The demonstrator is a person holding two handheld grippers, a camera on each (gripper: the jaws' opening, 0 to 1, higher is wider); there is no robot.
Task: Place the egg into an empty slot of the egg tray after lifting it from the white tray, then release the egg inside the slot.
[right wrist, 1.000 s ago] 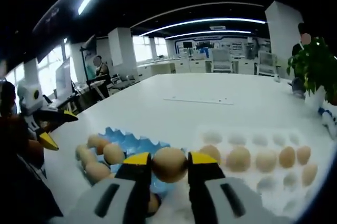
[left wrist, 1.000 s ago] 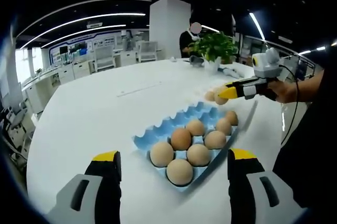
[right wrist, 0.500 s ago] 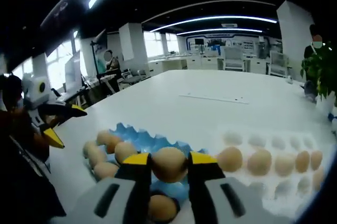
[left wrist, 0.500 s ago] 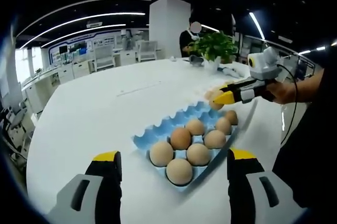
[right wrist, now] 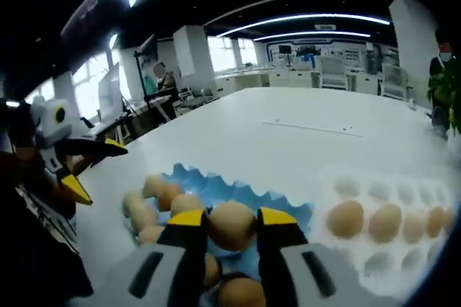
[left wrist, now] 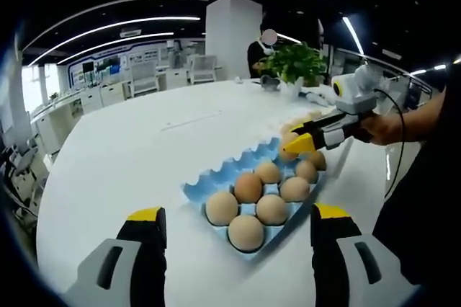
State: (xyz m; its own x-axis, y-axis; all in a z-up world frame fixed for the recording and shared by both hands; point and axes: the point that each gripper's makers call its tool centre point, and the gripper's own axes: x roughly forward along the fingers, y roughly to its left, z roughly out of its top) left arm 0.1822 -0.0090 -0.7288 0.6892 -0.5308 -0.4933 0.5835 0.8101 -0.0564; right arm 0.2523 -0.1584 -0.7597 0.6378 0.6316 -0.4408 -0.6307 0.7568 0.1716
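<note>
My right gripper [right wrist: 232,226] pinches the egg [right wrist: 231,225] between its yellow-tipped jaws, above the blue egg tray [right wrist: 216,186] with brown eggs in its slots. The white tray [right wrist: 374,249] lies just to the side. My left gripper [left wrist: 234,222] has its jaws spread, near the blue tray's end.

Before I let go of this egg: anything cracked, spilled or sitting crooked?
Nothing stands out. The egg sits whole between the right hand-held gripper jaws over the blue egg tray; the eggs there look seated, and no spill shows on the table.
</note>
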